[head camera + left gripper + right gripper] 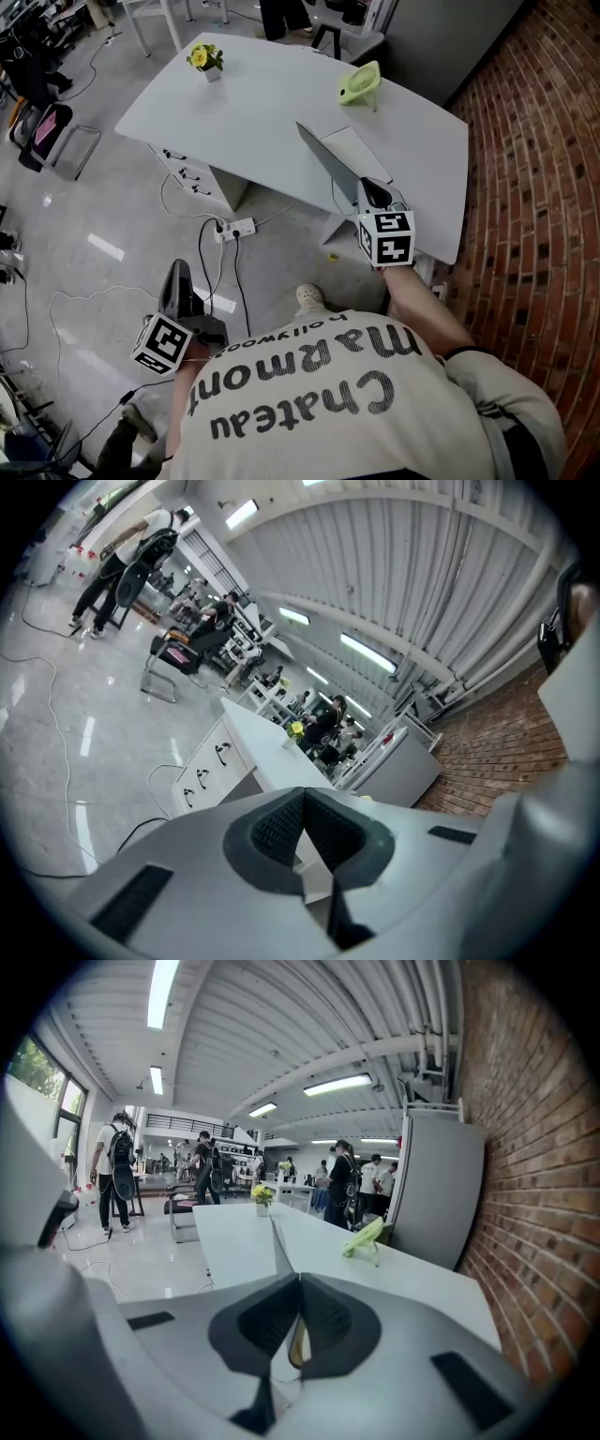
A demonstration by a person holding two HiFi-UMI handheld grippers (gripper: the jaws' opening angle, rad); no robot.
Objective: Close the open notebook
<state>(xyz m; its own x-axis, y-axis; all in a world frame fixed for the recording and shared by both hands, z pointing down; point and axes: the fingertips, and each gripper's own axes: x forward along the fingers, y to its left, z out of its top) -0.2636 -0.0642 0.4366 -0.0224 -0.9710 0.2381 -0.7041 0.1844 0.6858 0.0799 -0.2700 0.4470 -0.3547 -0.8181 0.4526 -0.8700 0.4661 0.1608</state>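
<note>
To close the notebook (pixel 330 161), which lies open near the front edge of the table (pixel 262 94) with its cover standing up at a slant, the right gripper (pixel 371 193) would do best to press on the cover's outer face and tip it gently onto the flat page without shoving the book along. Its jaws are shut on nothing, near the book's front corner; whether they touch it I cannot tell. The left gripper (pixel 176 274) hangs over the floor, well apart from the table, its jaws likewise together and empty.
</note>
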